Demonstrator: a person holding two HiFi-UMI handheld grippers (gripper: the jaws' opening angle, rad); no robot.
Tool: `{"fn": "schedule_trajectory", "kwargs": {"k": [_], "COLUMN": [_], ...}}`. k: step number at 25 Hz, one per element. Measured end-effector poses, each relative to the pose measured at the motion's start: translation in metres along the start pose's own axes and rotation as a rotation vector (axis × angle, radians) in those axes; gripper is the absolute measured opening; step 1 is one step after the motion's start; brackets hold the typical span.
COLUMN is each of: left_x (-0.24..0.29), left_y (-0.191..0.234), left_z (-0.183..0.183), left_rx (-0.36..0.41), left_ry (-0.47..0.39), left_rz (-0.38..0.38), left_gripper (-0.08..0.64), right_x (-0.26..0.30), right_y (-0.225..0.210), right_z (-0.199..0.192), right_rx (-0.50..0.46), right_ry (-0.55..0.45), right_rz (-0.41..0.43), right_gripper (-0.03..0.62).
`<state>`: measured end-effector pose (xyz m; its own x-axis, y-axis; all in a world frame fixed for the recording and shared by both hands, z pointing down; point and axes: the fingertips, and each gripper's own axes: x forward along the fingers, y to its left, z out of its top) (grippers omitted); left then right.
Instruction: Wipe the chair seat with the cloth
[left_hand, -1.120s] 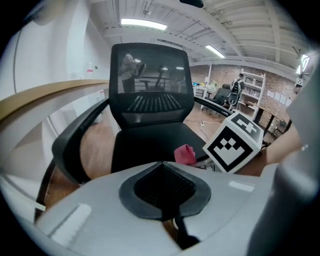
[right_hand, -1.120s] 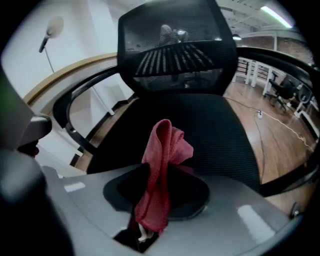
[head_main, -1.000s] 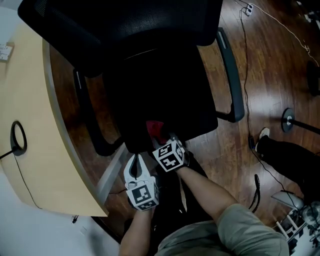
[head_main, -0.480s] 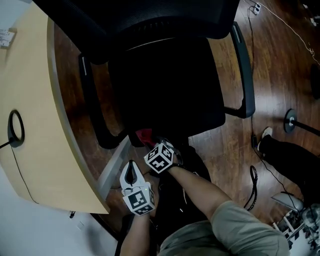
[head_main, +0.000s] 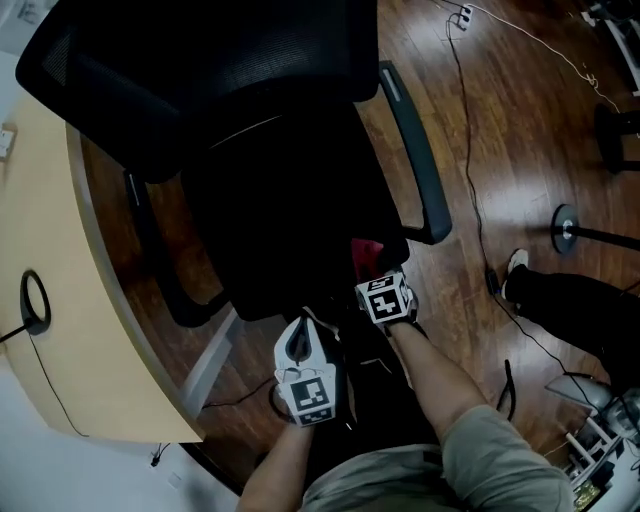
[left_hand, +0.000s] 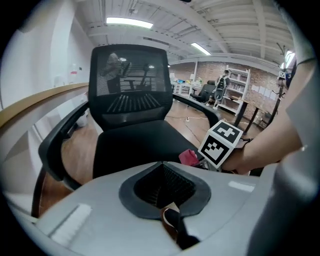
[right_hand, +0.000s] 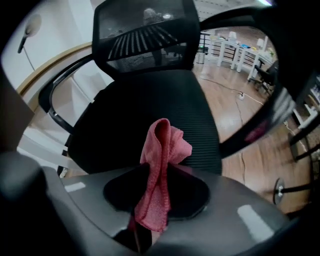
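Observation:
The black chair seat (head_main: 280, 220) fills the middle of the head view. A red cloth (head_main: 366, 252) hangs bunched from my right gripper (head_main: 372, 270), which is shut on it at the seat's front right corner, near the right armrest (head_main: 415, 170). In the right gripper view the cloth (right_hand: 162, 145) stands up between the jaws of the right gripper (right_hand: 159, 172), over the seat (right_hand: 150, 100). My left gripper (head_main: 300, 325) hovers just off the seat's front edge, to the left of the right one. Its jaws meet with nothing between them (left_hand: 162, 167).
A curved beige desk (head_main: 40, 250) runs along the left, close to the chair's left armrest (head_main: 150, 250). The mesh backrest (head_main: 200, 60) rises at the far side. Cables (head_main: 470, 150), a round stand base (head_main: 572, 230) and a person's shoe (head_main: 520, 268) lie on the wooden floor at the right.
My right gripper has carried the cloth rightward along the seat's front edge, from the front left to the front right corner. The left gripper has shifted right as well.

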<state>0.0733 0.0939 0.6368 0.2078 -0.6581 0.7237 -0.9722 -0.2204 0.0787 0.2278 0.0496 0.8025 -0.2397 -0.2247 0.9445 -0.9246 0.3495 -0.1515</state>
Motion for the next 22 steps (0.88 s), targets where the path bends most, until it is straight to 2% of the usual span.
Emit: {"fn": "schedule_trajectory", "kwargs": {"k": [4,9,11,15,19,22], "left_x": [0.019,0.029,0.026,0.004,-0.044,-0.096], "left_y": [-0.050,-0.073,-0.068,-0.042,0.004,0.044], "left_z": [0.020,0.030,0.032,0.048,0.082,0.108], "left_rx": [0.046,0.077,0.085,0.057,0.009,-0.044], "left_ry": [-0.014,-0.016,-0.011,-0.028,-0.096,-0.177], "left_rz": [-0.085,-0.107,-0.086,-0.015,0.066,0.124], "left_gripper": [0.005,0.005,0.005,0.005,0.005,0.005], "right_x": [-0.012,-0.013,-0.017,-0.040,-0.084,-0.122], "right_y": [-0.071,-0.081,-0.072,-0.037,0.021,0.075], "right_z": [-0.016,-0.017,-0.011,0.014,0.064,0.110], "right_rx": [0.096,0.104,0.119,0.082,0.035,-0.032], "right_ry": [0.006,-0.002,-0.019,-0.063,-0.144,-0.224], "right_rz": [-0.078,-0.063,-0.045,0.018,0.081,0.128], "right_gripper": [0.095,0.095,0.095,0.095,0.095,0.095]}}
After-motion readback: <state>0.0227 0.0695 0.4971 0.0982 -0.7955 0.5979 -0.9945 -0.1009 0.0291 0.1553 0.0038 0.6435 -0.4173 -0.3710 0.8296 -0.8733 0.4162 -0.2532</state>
